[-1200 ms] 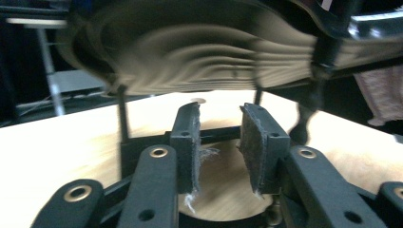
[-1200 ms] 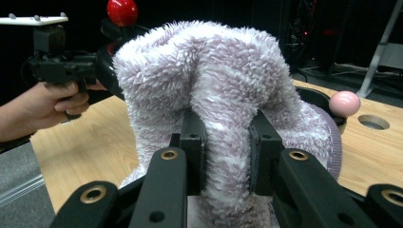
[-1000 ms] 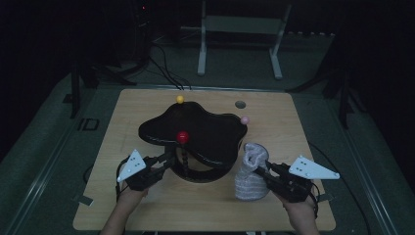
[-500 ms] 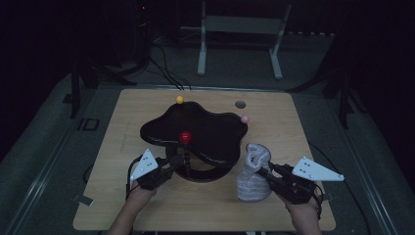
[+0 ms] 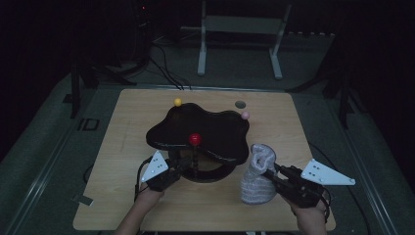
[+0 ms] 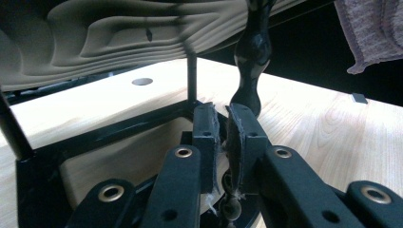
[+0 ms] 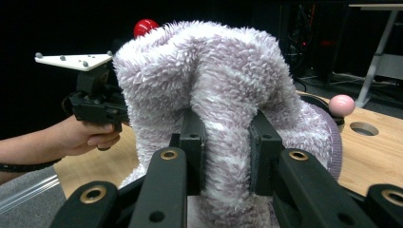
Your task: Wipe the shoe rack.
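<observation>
At a wooden table [image 5: 122, 196], my right gripper [image 7: 227, 130] pinches a fold of a fluffy pale-lilac sock [image 7: 223, 80], which stands bunched on the tabletop near the front right edge, just beside a black wavy-topped stand [image 5: 200, 129] with red [image 5: 195, 139], yellow [image 5: 178, 102] and pink [image 5: 245, 115] knobs. My left gripper [image 6: 222, 124], its pads nearly together with nothing but frayed padding between them, points at the foot of a black turned post [image 6: 252, 52] under the stand's top. The sock looks light, soft and floppy; I judge it will sag and stretch rather than keep its shape, so a pinch on a thick fold near the cuff should serve better than one on loose pile, which could slip free. In the right gripper view the plush hides the sock's opening and what lies behind it; the dim high view blurs the stand's base and where the post meets it
</observation>
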Motion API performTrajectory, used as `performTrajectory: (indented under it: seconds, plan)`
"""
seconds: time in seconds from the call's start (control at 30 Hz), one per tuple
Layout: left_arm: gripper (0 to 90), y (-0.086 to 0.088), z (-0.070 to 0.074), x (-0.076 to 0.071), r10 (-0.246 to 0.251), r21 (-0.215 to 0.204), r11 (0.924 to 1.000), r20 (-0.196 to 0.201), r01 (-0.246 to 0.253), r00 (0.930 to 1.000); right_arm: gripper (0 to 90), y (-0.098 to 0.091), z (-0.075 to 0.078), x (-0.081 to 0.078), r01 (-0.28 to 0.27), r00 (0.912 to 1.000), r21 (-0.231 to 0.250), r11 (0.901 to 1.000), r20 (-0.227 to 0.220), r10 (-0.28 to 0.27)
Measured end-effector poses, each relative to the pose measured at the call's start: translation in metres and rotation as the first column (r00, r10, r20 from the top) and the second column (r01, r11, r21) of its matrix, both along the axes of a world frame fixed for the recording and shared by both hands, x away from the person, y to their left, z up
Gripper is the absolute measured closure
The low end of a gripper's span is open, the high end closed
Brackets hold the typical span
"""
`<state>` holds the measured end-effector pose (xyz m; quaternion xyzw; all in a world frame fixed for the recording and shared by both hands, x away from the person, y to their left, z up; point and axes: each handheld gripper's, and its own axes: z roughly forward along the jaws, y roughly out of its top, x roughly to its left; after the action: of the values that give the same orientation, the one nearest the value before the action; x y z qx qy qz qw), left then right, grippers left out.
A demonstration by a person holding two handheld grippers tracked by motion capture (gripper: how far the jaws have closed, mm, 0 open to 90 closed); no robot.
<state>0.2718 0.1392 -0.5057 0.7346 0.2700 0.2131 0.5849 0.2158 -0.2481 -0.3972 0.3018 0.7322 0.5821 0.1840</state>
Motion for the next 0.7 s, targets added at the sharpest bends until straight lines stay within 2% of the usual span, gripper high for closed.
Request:
performTrajectory:
  seconds: [0.1,0.17,0.3,0.37,0.4,0.43,0.47,0.57,0.67,0.7]
  plan:
    - [80.6,-0.007,-0.001,0.000,-0.001,-0.009,1.0000,-0.014,0.001,0.9999,72.7,-0.001,0.000,-0.002,0.000,1.0000,0.006,1.0000,0.001,0.000]
    - [80.6,-0.012,0.000,0.002,-0.009,0.004,1.0000,0.006,0.009,0.9999,72.7,-0.003,0.001,-0.004,0.001,1.0000,0.010,1.0000,0.000,-0.001]
    - [80.6,-0.023,-0.001,0.003,-0.036,0.011,0.9993,0.012,0.036,0.9993,72.7,-0.005,0.002,-0.006,0.004,1.0000,0.020,0.9998,0.000,-0.004]
    - [79.6,-0.029,-0.003,0.002,-0.043,0.015,0.9990,0.029,0.043,0.9987,72.7,-0.006,0.002,-0.007,0.005,1.0000,0.019,0.9998,0.002,-0.005]
    - [79.6,-0.035,-0.005,-0.001,-0.038,-0.017,0.9991,-0.021,0.038,0.9990,72.6,-0.007,0.003,-0.007,0.005,1.0000,0.020,0.9998,0.003,-0.005]
    - [79.6,-0.035,-0.004,0.002,-0.054,0.024,0.9983,0.017,0.053,0.9984,72.7,-0.007,0.003,-0.008,0.005,1.0000,0.020,0.9998,0.002,-0.005]
    - [79.5,-0.038,-0.005,0.001,-0.056,0.034,0.9979,0.028,0.055,0.9980,72.7,-0.008,0.003,-0.008,0.006,1.0000,0.020,0.9998,0.005,-0.006]
    - [79.5,-0.047,-0.007,-0.002,-0.081,0.072,0.9943,0.030,0.079,0.9962,72.6,-0.009,0.004,-0.008,0.008,0.9999,0.024,0.9997,0.009,-0.008]
    - [79.1,-0.055,-0.009,-0.005,-0.102,0.080,0.9918,0.031,0.099,0.9943,72.6,-0.010,0.005,-0.009,0.011,0.9999,0.031,0.9995,0.010,-0.011]
    - [77.5,-0.057,-0.009,-0.007,-0.110,0.092,0.9902,0.043,0.105,0.9930,72.6,-0.010,0.005,-0.009,0.013,0.9998,0.032,0.9994,0.014,-0.013]
